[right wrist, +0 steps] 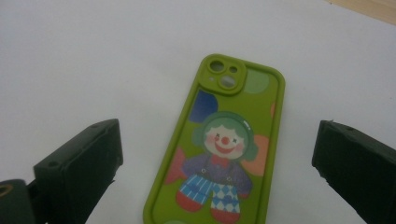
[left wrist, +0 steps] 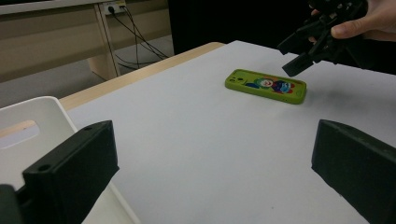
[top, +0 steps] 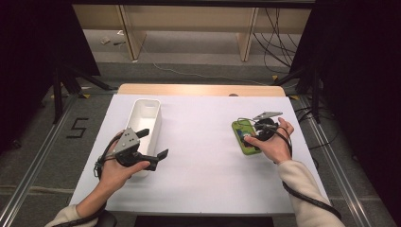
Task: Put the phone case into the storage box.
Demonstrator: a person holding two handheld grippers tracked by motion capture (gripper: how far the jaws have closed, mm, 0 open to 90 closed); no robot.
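A green phone case (top: 245, 138) with a clown picture lies flat, camera cut-out away from the person, on the right part of the white table (top: 198, 179). My right gripper (top: 255, 135) hovers just above it, jaws wide apart, touching nothing. In the right gripper view the case (right wrist: 224, 149) lies between and below the open right gripper (right wrist: 219, 144). My left gripper (top: 155, 143) is held open beside a white bin (top: 145, 100), with nothing between its jaws. The left gripper view has the case (left wrist: 266, 85) far off under the right gripper (left wrist: 299, 56).
The long white bin (left wrist: 42, 116) stands at the table's left, next to the left gripper (left wrist: 215, 172). A wooden strip edges the table's far side (top: 198, 89). Cables and desk legs lie on the floor beyond.
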